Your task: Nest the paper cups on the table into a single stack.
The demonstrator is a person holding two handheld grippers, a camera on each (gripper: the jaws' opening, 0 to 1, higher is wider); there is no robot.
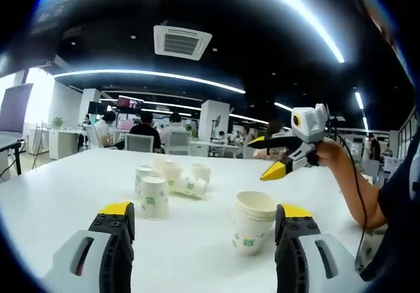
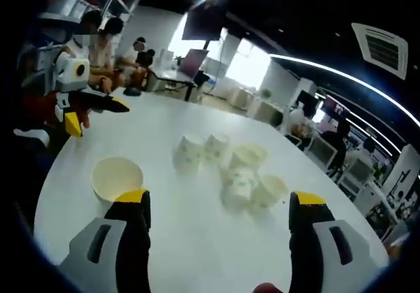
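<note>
1. Paper cups sit in two lots on the large white tabletop point(image 1: 59, 195): a short nested stack of white paper cups point(image 1: 253, 222) standing upright with its mouth open to the ceiling, and a loose cluster of white paper cups with green print point(image 1: 169, 181) further out on the table.
2. In the left gripper view, the nested stack stands just inside the right-hand jaw of the left gripper point(image 1: 203, 231), low and close, so this gripper is the nearer one to it. The loose cluster lies ahead and towards the left-hand jaw, a little apart from the stack.
3. The left gripper's jaws stand wide apart and hold nothing.
4. The right gripper point(image 2: 220, 208) is likewise spread wide and empty. From the right gripper view, the stack point(image 2: 116, 179) sits next to its left jaw, while the cluster point(image 2: 233, 168) lies ahead between the jaws.
5. In the cluster some cups stand upright and at least one lies on its side with its long axis along the table; the right gripper view is blurred, so I cannot count them exactly.
6. My judgement: the next pick is a loose cup, to be carried mouth-up to the stack.
</note>
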